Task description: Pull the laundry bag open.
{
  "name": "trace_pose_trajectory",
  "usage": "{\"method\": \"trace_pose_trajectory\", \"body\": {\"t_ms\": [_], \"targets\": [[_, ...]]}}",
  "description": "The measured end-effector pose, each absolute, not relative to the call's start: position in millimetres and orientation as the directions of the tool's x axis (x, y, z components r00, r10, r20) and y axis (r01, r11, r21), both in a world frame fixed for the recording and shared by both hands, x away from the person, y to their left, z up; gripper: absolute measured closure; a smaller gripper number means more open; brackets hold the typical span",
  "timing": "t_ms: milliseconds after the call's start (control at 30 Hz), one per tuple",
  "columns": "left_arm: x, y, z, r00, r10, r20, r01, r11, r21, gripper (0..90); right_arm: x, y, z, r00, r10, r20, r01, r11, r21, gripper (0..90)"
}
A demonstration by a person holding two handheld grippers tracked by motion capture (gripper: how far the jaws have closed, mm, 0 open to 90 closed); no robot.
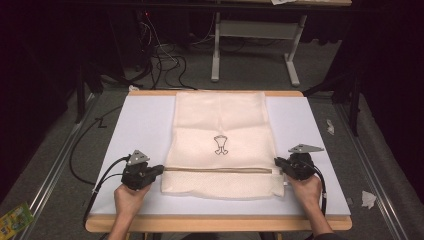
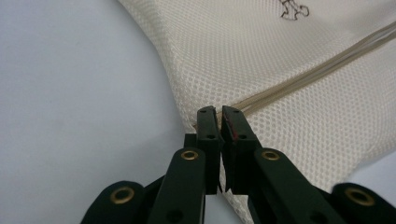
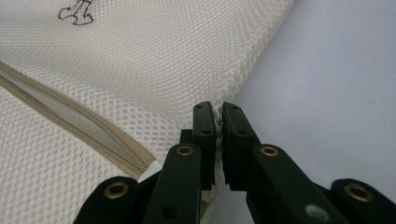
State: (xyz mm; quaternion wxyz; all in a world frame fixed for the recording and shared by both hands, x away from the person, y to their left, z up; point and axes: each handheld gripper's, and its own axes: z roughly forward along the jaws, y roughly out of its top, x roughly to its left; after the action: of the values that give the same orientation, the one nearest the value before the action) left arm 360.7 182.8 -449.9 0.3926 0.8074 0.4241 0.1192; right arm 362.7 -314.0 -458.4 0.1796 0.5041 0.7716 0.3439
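Note:
A cream mesh bag (image 1: 220, 142) lies flat on the white board (image 1: 135, 125), with a small dark logo (image 1: 220, 145) at its middle and a tan zipper band (image 1: 220, 170) across its near part. My left gripper (image 1: 161, 170) is shut on the bag's left edge at the zipper's end; the left gripper view has the jaws pinched on the mesh bag (image 2: 280, 60) at my left gripper (image 2: 219, 114). My right gripper (image 1: 276, 162) is shut on the bag's right edge. In the right gripper view the mesh bag (image 3: 140, 60) is nipped at my right gripper (image 3: 217, 109).
The board rests on a wooden table (image 1: 215, 223) whose edge shows at front and back. Cables (image 1: 165, 60) and a grey table frame (image 1: 255, 35) stand on the floor beyond. Paper scraps (image 1: 368, 198) lie at the right, a green packet (image 1: 15, 218) at the lower left.

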Motion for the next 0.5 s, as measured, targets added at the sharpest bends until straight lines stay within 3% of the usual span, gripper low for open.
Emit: {"method": "trace_pose_trajectory", "body": {"t_ms": [267, 500], "targets": [[359.7, 182.1, -449.5, 0.61, 0.777, -0.155, 0.597, -0.322, 0.735, 85.2, 363.1, -312.6, -462.9, -0.427, 0.902, 0.07, 0.672, 0.264, 0.692, 80.1], [358.4, 176.9, -452.8, 0.617, 0.778, -0.115, 0.573, -0.345, 0.743, 62.1, 363.2, -313.3, -462.7, -0.399, 0.914, 0.066, 0.677, 0.246, 0.694, 62.1]]}}
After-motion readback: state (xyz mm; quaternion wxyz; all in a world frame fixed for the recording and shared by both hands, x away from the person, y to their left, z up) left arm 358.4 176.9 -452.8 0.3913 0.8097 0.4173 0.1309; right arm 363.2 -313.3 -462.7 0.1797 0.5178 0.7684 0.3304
